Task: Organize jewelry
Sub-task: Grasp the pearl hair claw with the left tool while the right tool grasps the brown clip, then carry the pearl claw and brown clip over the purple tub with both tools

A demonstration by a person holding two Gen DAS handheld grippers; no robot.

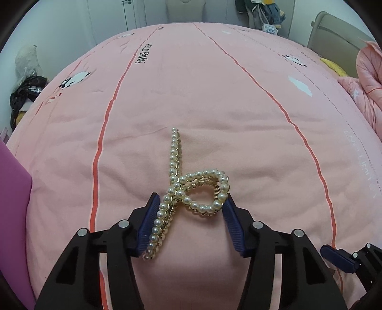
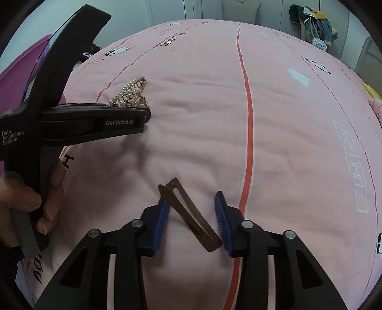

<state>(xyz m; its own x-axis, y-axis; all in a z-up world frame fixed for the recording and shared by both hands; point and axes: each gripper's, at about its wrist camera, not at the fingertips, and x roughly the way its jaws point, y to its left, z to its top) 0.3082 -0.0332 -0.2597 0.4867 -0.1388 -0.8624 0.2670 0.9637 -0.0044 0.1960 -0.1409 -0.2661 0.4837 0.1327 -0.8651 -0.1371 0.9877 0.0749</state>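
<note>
Each tool straddles its own piece on the pink bedspread (image 1: 214,95): the left gripper (image 1: 189,209) has its pads pinched against the pearl hair claw (image 1: 191,190) lying between them, while the right gripper (image 2: 192,219) brackets the slanting brown snap clip (image 2: 191,214), apparently just touching, seemingly so both lift together.

A bed (image 1: 214,100) fills most of both views, covered by a pink sheet with thin red stripes, cartoon prints and printed lettering. Behind it stand white wardrobe doors (image 1: 119,16) and a pale wall. Clothes hang in a heap (image 1: 262,12) at the far right corner; a beige upholstered chair back (image 1: 334,31) stands beside them. A crumpled pink quilt (image 1: 370,78) lies at the right edge. Dark bags (image 1: 26,90) are piled at the left. Lighting is even and diffuse.
</note>
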